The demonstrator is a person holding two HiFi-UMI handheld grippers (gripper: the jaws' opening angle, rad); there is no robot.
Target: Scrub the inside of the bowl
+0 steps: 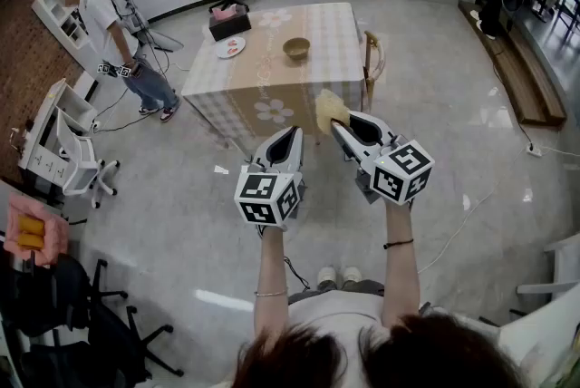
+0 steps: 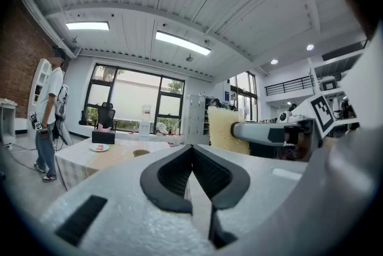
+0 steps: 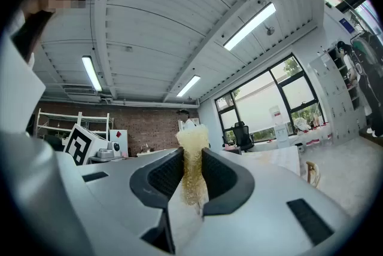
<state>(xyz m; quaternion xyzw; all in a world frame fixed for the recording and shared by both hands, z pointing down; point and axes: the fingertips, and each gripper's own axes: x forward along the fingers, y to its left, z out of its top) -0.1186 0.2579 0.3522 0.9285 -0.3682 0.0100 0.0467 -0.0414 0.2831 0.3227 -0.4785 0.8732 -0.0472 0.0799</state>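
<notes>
Far ahead, the bowl (image 1: 296, 47) stands on the surface (image 1: 263, 80). Fingers (image 3: 222, 176) of the right gripper (image 1: 337, 128) pinch a sponge (image 1: 330, 109); the left gripper (image 1: 292, 134) is closed, empty.

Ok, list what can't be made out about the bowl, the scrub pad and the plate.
Bowl: head view, too small and far to show its inside or any dirt.
Scrub pad: right gripper view, lower part hidden by the right gripper.
Plate: head view, its pink contents too small to identify.
</notes>
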